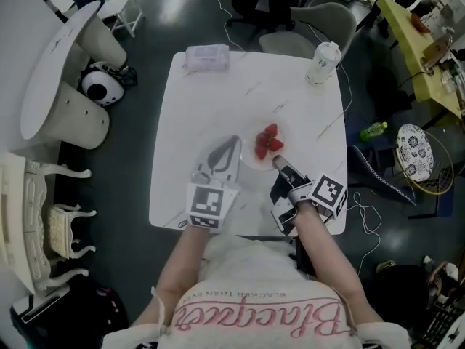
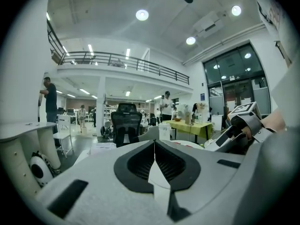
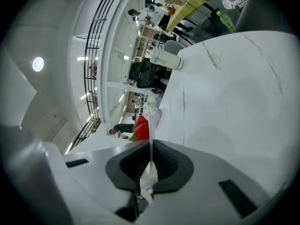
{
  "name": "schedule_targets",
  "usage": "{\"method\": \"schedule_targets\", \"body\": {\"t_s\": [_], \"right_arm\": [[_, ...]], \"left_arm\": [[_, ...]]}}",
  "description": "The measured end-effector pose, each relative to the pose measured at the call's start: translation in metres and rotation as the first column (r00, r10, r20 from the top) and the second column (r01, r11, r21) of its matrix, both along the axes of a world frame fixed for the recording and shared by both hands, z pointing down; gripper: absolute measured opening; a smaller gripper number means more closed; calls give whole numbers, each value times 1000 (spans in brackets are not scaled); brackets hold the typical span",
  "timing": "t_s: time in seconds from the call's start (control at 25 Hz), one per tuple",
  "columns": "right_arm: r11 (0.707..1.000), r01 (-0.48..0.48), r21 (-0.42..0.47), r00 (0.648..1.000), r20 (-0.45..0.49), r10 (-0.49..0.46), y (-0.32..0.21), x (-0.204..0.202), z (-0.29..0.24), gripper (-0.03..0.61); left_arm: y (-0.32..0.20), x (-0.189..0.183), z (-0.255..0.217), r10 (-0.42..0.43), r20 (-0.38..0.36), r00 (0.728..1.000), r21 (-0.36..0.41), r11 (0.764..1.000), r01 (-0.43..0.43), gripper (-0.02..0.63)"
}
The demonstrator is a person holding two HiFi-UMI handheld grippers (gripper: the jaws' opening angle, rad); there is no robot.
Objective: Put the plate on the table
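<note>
Head view, plate: the plate [image 1: 251,161] is lying near the front edge of the table [image 1: 218,100], carrying strawberries [image 1: 267,142]; whether it is resting flat or hanging just above the top cannot be told.
Head view, right gripper: the right gripper [image 1: 279,163] is reaching to the plate's near rim and touching it.
Head view, left gripper: the left gripper [image 1: 231,144] is lying just beside the plate, to its left, not touching it.
Head view, other: a cup [image 1: 323,60] is standing at the far right corner, well apart.
Left gripper view: the left gripper [image 2: 154,146] is showing both jaws pressed together with nothing between them; the plate [image 2: 186,142] is sitting low on the table beyond.
Right gripper view: the right gripper [image 3: 150,144] is pinching the thin plate rim [image 3: 149,121], seen edge-on, with the strawberries [image 3: 142,128] just behind and the table [image 3: 225,93] close alongside.
Progress: the plate is looking brought to its place over the table; letting go and drawing the right gripper away appear to be what is left.
</note>
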State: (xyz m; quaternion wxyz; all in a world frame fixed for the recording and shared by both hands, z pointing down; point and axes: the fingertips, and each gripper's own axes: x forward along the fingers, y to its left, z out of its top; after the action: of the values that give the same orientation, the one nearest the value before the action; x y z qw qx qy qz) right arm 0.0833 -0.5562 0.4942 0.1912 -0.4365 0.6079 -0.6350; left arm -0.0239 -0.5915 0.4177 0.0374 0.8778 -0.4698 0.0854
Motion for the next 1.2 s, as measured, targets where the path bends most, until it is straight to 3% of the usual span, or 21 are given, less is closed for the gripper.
{"method": "schedule_targets", "body": {"t_s": [0.2, 0.6, 0.92, 1.2], "right_arm": [[999, 20, 35, 999, 42, -21, -23, -6, 11, 11], [996, 79, -29, 997, 10, -79, -61, -10, 72, 11], [991, 112, -79, 994, -7, -113, -84, -7, 112, 11], [980, 131, -147, 985, -91, -146, -83, -1, 139, 11]], "left_arm": [[-15, 6, 16, 8, 16, 1000, -5, 1000, -8, 5], [-51, 5, 57, 2, 81, 997, -37, 999, 1, 5], [-74, 5, 85, -9, 88, 996, -94, 995, 18, 5], [-81, 8, 100, -7, 92, 996, -132, 991, 19, 5]]}}
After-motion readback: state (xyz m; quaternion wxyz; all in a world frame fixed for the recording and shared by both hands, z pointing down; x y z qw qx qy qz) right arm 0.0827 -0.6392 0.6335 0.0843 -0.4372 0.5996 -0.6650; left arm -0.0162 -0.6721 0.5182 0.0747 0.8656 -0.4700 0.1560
